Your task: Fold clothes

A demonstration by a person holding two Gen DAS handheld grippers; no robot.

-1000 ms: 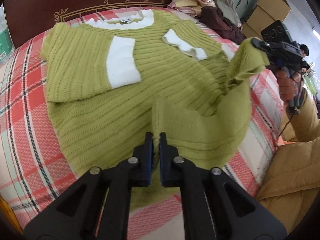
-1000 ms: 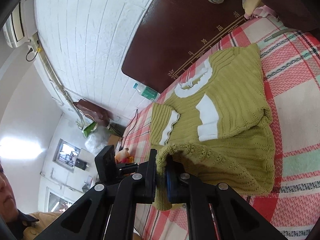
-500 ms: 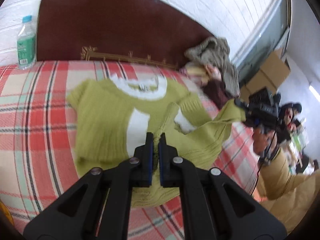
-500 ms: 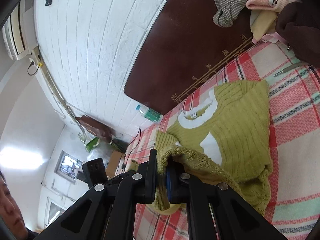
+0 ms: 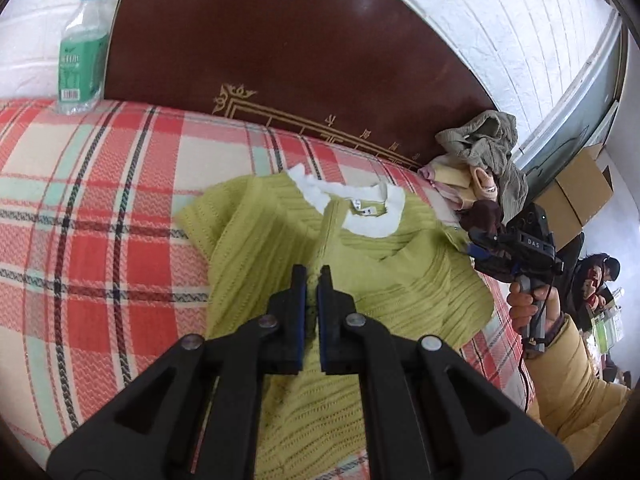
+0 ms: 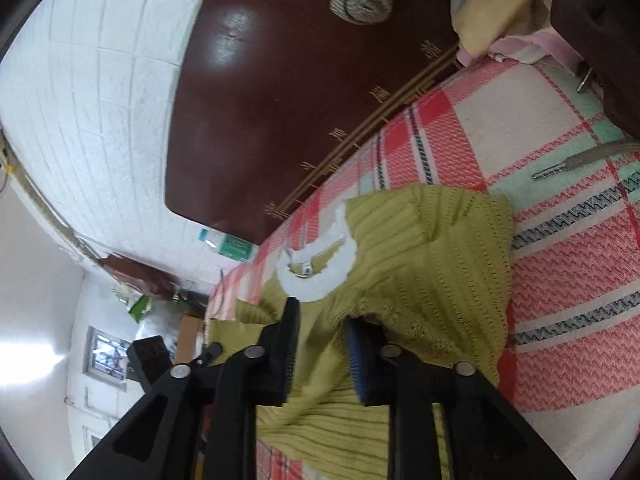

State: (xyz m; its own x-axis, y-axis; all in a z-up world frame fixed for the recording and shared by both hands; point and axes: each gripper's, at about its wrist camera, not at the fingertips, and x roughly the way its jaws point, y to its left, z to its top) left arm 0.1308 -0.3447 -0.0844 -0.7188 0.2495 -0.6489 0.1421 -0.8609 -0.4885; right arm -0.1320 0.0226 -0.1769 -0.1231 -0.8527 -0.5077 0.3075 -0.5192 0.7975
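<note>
**One fold nearly laid, more left to do**

Half of the sweater (image 5: 404,280) is seen doubled up toward its white collar (image 5: 352,212), so the bottom-to-top fold is judged almost complete. The hem is pinched in the left gripper (image 5: 312,276), whose jaws are narrowed onto a ridge of green knit just short of the collar. The right gripper (image 6: 320,320) is seen with its jaws parted, cloth lying between and beneath them without being clamped; release on that side is judged done. What is left: the left hem is to be let go, the layers smoothed, and any sideways fold made. A pile of clothes (image 5: 480,160) is waiting near the headboard (image 5: 280,60).

The sweater is lying on the plaid bed (image 5: 80,184), its collar end toward the headboard. Open blanket is seen to the left of the sweater and beyond it on the right. Room is tighter toward the pile, just beside the sweater's right shoulder. A bottle (image 5: 82,48) is standing at the far left corner, well apart.
</note>
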